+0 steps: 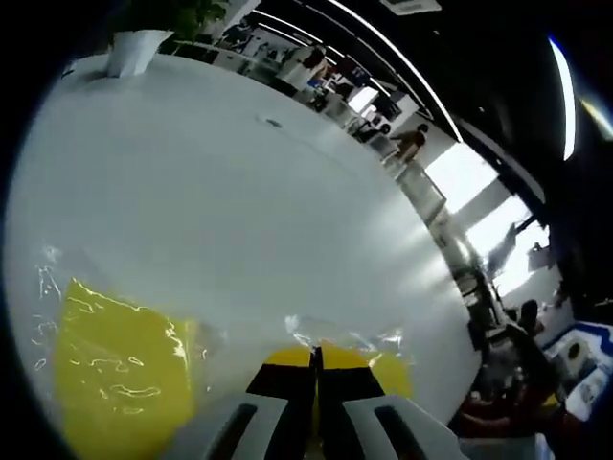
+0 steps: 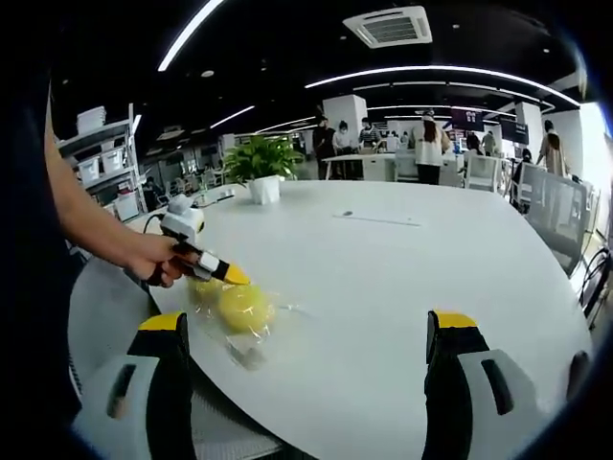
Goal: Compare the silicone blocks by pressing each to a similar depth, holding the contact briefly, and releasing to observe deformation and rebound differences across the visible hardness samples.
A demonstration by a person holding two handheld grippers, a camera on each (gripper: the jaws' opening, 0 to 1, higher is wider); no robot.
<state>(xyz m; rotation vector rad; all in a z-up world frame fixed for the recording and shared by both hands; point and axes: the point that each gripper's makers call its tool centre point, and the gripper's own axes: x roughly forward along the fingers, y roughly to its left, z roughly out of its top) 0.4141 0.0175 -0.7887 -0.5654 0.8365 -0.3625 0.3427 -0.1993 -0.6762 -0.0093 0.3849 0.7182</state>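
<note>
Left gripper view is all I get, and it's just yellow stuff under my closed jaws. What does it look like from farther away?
Observer: Yellow silicone blocks in a clear bag, near the closest edge of the white table. The left gripper touches them from the left.
Operator: Where's my other gripper?
Observer: The right gripper is back from the bag, jaws wide apart, holding nothing.

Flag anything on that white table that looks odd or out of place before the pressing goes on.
Nothing is spilled or broken. One oddity: the yellow silicone blocks lie inside crinkled clear plastic bags, so the left claw, jaws together, presses through wrapping near the white table edge. The right claw hangs open, touching nothing.
</note>
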